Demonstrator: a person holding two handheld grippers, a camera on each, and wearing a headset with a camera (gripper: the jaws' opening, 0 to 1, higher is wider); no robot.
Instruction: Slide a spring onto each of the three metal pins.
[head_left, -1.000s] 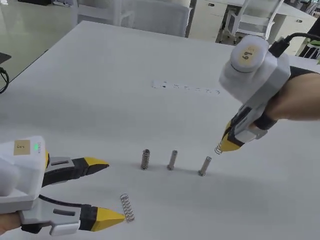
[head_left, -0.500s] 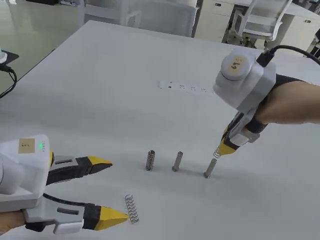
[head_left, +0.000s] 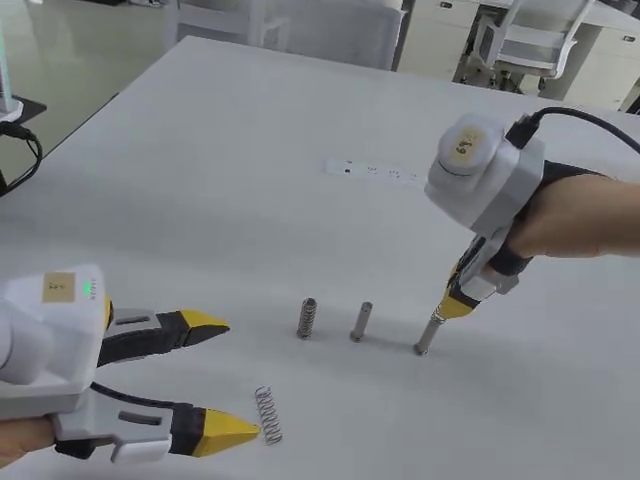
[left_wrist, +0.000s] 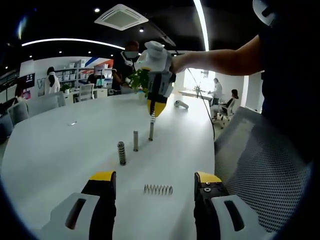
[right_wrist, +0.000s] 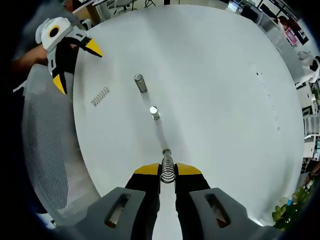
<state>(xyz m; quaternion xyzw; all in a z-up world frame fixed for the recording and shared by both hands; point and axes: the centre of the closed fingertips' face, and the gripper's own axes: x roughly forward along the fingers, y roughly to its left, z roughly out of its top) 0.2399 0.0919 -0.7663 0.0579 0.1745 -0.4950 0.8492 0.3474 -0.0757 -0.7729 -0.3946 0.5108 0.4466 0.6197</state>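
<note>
While the right claw (right_wrist: 168, 169) pinches a half-hidden spring (right_wrist: 168, 175) over the nearest pin (right_wrist: 166, 152), the left claw (left_wrist: 155, 176) gapes empty. A loose spring (left_wrist: 158, 189) lies just ahead.

Your desk (head_left: 200, 150) is smooth, matt white. The pins (head_left: 361, 321) and springs (head_left: 267, 414) look like bare grey metal; your fingers (head_left: 215, 432) have yellow, slightly glossy plastic tips.

**Three pins, three springs: one on, one held, one loose**

Short metal pins stand upright in a row on the table (head_left: 200, 180). Sides as in head view.
- Left pin (right_wrist: 138, 77): fitted spring (head_left: 306, 320) coiled round it.
- Middle pin (head_left: 361, 322): bare.
- Right pin (head_left: 427, 336): held spring (right_wrist: 168, 169) at its top, pinched in the right gripper (head_left: 455, 306).
- Loose spring (head_left: 267, 414): flat, nearer than the row.
</note>
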